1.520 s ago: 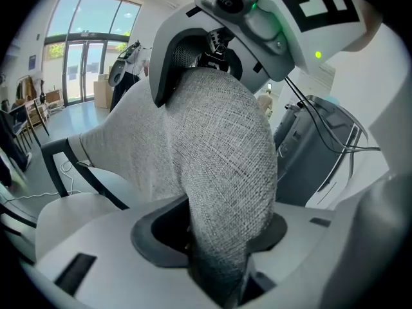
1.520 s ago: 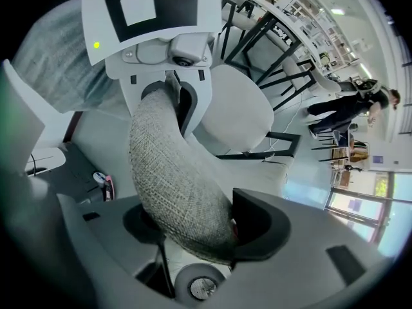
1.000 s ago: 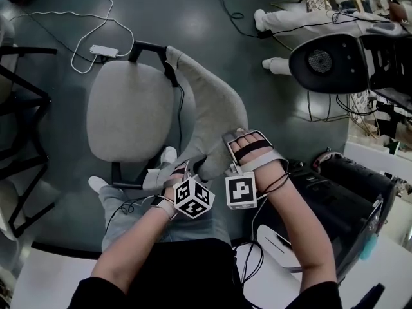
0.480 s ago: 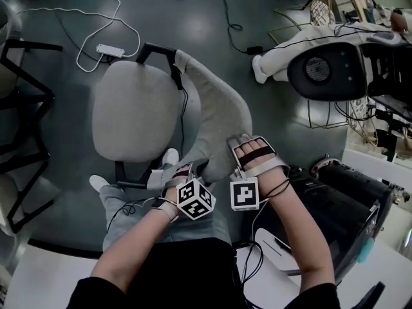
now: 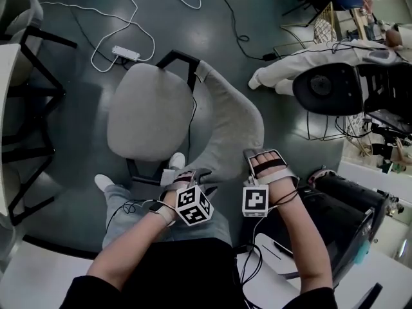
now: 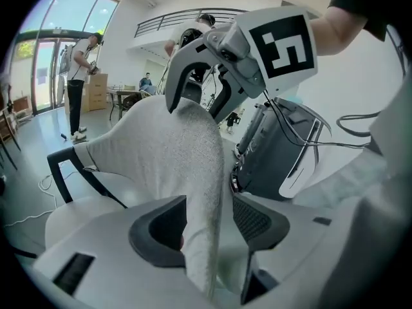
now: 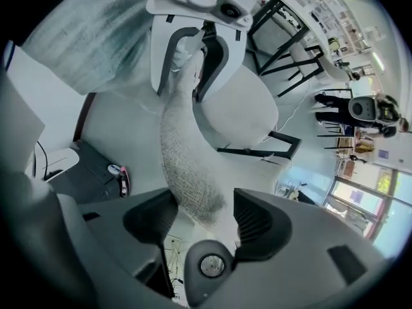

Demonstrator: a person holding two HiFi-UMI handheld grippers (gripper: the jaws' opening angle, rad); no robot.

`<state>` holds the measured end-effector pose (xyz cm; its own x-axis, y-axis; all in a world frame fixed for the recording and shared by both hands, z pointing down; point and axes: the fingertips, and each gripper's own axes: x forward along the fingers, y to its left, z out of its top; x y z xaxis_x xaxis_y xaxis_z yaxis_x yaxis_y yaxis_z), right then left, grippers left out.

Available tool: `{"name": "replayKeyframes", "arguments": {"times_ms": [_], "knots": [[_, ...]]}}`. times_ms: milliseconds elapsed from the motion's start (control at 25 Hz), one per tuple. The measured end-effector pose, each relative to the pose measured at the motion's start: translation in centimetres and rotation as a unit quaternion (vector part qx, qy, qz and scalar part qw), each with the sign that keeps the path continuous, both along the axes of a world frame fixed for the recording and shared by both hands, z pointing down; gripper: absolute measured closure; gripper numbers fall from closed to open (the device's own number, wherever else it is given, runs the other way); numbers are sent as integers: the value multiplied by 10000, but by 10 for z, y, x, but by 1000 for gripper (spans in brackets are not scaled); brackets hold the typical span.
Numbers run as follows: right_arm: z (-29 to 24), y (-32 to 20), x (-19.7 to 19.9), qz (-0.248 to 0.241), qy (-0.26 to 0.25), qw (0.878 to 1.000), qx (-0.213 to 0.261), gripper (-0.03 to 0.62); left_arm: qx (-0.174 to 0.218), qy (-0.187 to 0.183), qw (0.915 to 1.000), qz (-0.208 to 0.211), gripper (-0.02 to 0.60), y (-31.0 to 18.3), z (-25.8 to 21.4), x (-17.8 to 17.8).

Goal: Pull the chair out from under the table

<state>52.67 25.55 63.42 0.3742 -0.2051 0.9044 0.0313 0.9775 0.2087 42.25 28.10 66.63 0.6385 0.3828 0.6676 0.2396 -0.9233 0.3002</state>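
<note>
I have both sets of jaws on the top edge of the chair's backrest point(image 5: 232, 118), and the chair point(image 5: 151, 111) itself stands on the floor, well apart from the white tabletop point(image 5: 38, 275) at my near edge, with my legs between the two. I judge the pull all but done.

The left gripper point(image 5: 187, 174) has just been opening. The grey fabric edge runs up between its jaws and lies against one pad, but there is a clear gap at the other, so it is spread and pinches nothing. The right gripper point(image 5: 257, 156) straddles the end of the same edge. I see a sliver of space beside one pad there too, so I read those jaws as spread around the fabric, not clamped on it.

To finish cleanly I would open both a touch wider and lift straight off the edge, so no pad drags the upholstery and nudges the chair. If it needs to come out further, I would seat both grippers deeper over the edge, close them squarely, and draw back level with equal force so the chair does not swing. I would also watch my white shoe point(image 5: 172, 161) by the chair frame and the black case point(image 5: 341, 205) just beside the right arm
</note>
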Motion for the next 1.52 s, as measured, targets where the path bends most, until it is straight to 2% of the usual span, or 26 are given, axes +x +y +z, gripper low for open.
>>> {"name": "replayKeyframes", "arguments": {"times_ms": [120, 240, 440, 560, 640, 760, 800, 920, 1080, 1200, 1320, 1440, 1520], "knots": [[-16, 4, -6, 123, 215, 9997, -67, 322, 68, 63, 9999, -136, 353, -16, -10, -23], [-33, 1, -29, 299, 160, 9994, 15, 322, -22, 132, 9992, -387, 372, -33, -25, -48], [-65, -49, -99, 741, -430, 9935, 756, 324, 175, 418, 9964, -710, 409, -67, -56, -96], [-79, -82, -144, 1055, -788, 9840, 1204, 332, 296, 588, 9913, -1141, 437, -96, -75, -128], [-90, -100, -174, 1358, -1047, 9738, 1496, 341, 452, 769, 9861, -1405, 481, -117, -93, -154], [-107, -128, -226, 1754, -1547, 9537, 1892, 358, 847, 1139, 9756, -1672, 565, -151, -125, -200], [-112, -139, -245, 1836, -1737, 9462, 2023, 372, 959, 1265, 9712, -1774, 575, -164, -136, -216], [-127, -171, -303, 1958, -2294, 9228, 2398, 449, 1076, 1544, 9588, -2129, 575, -198, -169, -267], [-156, -206, -384, 1959, -3018, 8888, 2839, 541, 1030, 1696, 9406, -2755, 577, -234, -209, -337], [-182, -229, -437, 1888, -3600, 8598, 3089, 566, 1148, 1717, 9214, -3292, 577, -257, -234, -387], [-214, -254, -485, 1815, -4292, 8237, 3230, 571, 1321, 1691, 8986, -3828, 577, -277, -259, -433], [-244, -276, -526, 1692, -4973, 7878, 3215, 571, 1522, 1688, 8750, -4275, 577, -292, -282, -471], [-261, -286, -549, 1591, -5330, 7694, 3141, 571, 1586, 1718, 8605, -4527, 577, -298, -295, -490]]}}
